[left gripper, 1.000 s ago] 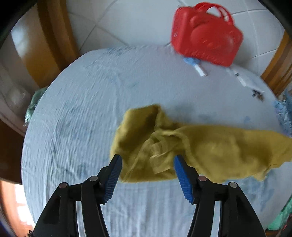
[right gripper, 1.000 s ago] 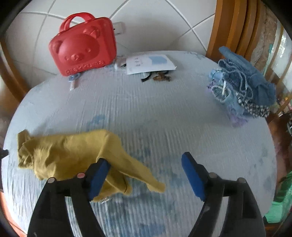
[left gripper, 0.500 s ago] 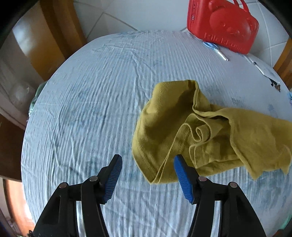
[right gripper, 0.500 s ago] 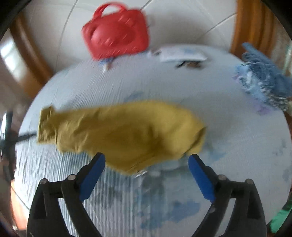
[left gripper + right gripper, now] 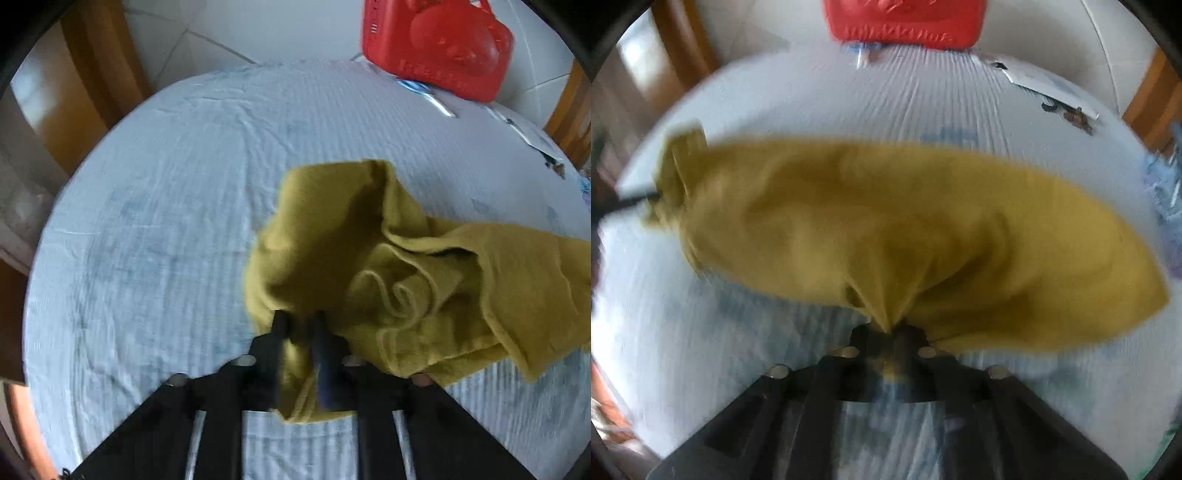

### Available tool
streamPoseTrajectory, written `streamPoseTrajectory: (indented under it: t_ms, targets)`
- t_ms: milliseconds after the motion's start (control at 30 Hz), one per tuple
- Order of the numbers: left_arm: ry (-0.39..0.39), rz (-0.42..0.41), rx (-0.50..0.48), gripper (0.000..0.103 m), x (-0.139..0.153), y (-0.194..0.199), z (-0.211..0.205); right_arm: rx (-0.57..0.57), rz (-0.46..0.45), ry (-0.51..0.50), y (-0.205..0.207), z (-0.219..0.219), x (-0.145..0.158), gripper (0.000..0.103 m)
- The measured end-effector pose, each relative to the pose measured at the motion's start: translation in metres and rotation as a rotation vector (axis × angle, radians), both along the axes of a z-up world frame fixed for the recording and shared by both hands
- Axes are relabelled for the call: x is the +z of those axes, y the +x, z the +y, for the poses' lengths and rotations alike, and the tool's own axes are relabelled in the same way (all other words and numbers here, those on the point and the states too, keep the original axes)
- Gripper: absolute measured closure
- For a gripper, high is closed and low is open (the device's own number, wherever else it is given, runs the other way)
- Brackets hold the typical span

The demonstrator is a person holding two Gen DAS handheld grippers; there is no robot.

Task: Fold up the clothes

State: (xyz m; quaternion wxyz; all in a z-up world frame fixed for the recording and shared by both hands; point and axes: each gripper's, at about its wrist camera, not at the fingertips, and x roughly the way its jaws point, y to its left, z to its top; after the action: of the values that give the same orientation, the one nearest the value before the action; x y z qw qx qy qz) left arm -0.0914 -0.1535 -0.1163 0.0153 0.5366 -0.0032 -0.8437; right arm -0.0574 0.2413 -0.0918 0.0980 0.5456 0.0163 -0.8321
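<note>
A mustard-yellow garment [image 5: 388, 266] lies crumpled on the round table with a pale blue cloth [image 5: 166, 221]. My left gripper [image 5: 301, 321] is shut on the garment's near left edge, and fabric hangs between its fingers. In the right wrist view the garment [image 5: 886, 221] stretches across the table, blurred. My right gripper [image 5: 890, 332] is shut on its near edge, and the cloth bunches at the fingertips. The left gripper shows as a dark blur at the garment's far left end [image 5: 624, 201].
A red bear-shaped case [image 5: 439, 44] stands at the table's far edge, also in the right wrist view [image 5: 905, 18]. Papers and small items [image 5: 1049, 88] lie near it. A pile of blue clothes [image 5: 1167, 184] sits at the right edge. Wooden chairs [image 5: 96, 74] surround the table.
Both grippers were open above the garment; they have come down and closed on its near edges, left on the left end, right on the right part. The garment is now pulled taut.
</note>
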Motion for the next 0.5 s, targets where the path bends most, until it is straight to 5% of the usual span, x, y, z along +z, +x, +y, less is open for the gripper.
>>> streamPoseTrajectory:
  t_ms: [100, 233, 300, 367, 500]
  targets:
    - [0.022, 0.038, 0.031, 0.092, 0.018, 0.002, -0.011, -0.019, 0.081, -0.086, -0.023, 0.024, 0.043, 0.1]
    - [0.048, 0.067, 0.071, 0.091, 0.039, -0.01, -0.021, -0.028, 0.15, -0.06, -0.087, 0.047, 0.08, 0.095]
    - [0.063, 0.054, 0.098, 0.09, 0.043, -0.021, -0.024, -0.058, 0.152, -0.021, -0.12, 0.058, 0.084, 0.077]
    - [0.11, 0.023, 0.12, 0.086, 0.042, -0.028, -0.026, -0.116, 0.16, 0.046, -0.147, 0.065, 0.085, 0.036]
    - [0.106, 0.0, 0.108, 0.067, 0.04, -0.029, -0.021, -0.086, 0.209, 0.01, -0.143, 0.063, 0.098, 0.027]
